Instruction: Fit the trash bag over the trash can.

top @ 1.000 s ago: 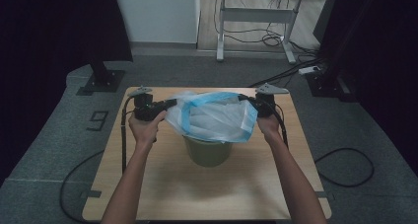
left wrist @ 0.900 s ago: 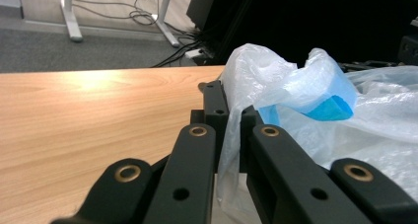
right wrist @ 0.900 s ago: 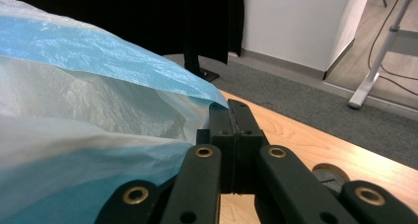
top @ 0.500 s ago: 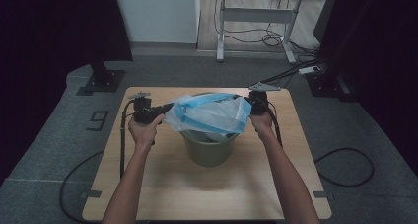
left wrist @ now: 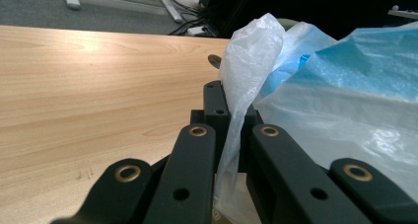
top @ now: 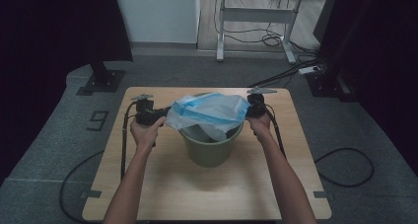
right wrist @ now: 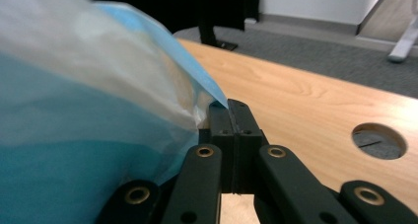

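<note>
A person is holding a plastic bag stretched between two grippers above a green bucket, which is standing near the middle of the wooden counter. In the high view the left gripper is pinching the bag's left edge and the right gripper is pinching its right edge, so the pale, blue-tinted film is spanning the bucket's open mouth, with part of it sagging down inside the rim. The left hand and right hand are reaching in from the near side of the counter, and a black cable is trailing from the left gripper along the counter's left side. In the left gripper view the fingers are closing on a twisted strip of the white film, which is running down between them while the rest of the bag is billowing to the right. In the right gripper view the fingers are pressing together on a thin corner of the bag, whose blue-banded sheet is spreading away to the left. A round hole is showing in the counter beyond that gripper. Behind the counter, on the grey carpet, a white desk frame is standing with cables bundled beneath it.
</note>
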